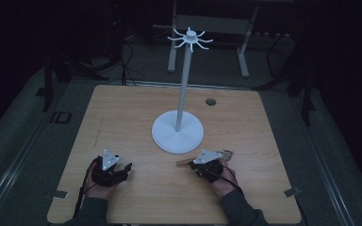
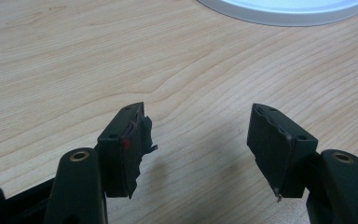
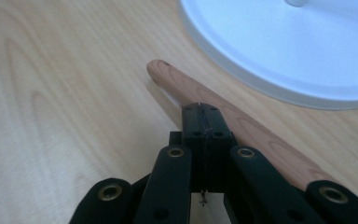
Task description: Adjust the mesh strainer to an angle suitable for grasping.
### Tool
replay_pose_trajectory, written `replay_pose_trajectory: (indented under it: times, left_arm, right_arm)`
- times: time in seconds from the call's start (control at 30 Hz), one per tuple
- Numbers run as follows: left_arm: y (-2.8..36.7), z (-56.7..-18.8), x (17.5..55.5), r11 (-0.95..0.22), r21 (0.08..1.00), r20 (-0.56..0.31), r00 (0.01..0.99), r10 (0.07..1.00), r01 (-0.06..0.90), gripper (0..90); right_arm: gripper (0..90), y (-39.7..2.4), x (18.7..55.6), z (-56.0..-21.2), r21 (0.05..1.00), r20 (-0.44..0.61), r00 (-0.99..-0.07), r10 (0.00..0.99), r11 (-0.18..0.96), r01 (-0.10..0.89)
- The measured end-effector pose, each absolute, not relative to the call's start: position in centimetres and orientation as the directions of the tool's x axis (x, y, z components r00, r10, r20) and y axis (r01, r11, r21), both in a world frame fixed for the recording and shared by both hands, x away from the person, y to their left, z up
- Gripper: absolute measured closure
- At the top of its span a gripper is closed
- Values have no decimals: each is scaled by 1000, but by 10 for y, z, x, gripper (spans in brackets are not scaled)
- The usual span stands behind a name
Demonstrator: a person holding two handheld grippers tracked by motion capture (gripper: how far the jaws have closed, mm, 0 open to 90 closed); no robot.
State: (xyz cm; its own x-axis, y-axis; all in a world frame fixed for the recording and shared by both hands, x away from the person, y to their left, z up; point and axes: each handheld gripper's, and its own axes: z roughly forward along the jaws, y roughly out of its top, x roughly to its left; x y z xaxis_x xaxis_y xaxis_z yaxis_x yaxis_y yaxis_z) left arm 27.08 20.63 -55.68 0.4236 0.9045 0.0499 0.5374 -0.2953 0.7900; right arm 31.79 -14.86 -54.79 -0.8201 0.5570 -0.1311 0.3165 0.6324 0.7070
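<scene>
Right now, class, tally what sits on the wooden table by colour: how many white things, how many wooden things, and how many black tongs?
White: 1, the stand with hooks on top
Wooden: 1, the utensil handle lying beside the stand's base
Black: 2, the left tongs, open, and the right tongs, shut
Total: 4

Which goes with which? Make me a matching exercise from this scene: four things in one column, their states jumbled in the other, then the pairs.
Things:
1. left gripper
2. right gripper
3. stand
4. wooden utensil

States:
a. lying flat
b. jaws shut, nothing between them
c. white, upright
d. jaws apart

Pairs: 1-d, 2-b, 3-c, 4-a
</scene>
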Motion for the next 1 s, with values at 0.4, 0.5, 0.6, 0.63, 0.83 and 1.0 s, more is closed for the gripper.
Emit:
replay_pose_trajectory:
  times: [0.4, 0.5, 0.6, 0.63, 0.83, 1.0]
  left_arm:
    - [206, -558, 271, -298, 787, 49, 426, 903, 540, 375]
    - [206, -558, 272, -298, 786, 49, 426, 903, 541, 375]
    - [206, -558, 272, -300, 785, 51, 426, 903, 542, 375]
    - [206, -558, 272, -298, 786, 49, 426, 903, 542, 375]
    - [205, -559, 273, -298, 785, 46, 428, 902, 544, 375]
    - [205, -559, 272, -302, 781, 48, 430, 902, 546, 375]
  right_arm:
    - [886, -156, 332, -535, 720, -103, -809, 578, 605, 341]
    - [867, -161, 334, -527, 740, -90, -811, 577, 585, 334]
    - [842, -166, 336, -517, 752, -99, -815, 571, 579, 314]
    - [830, -167, 337, -514, 757, -100, -813, 573, 574, 312]
    - [757, -175, 347, -496, 779, -123, -811, 572, 562, 277]
    - [709, -183, 360, -484, 789, -125, -798, 589, 547, 281]
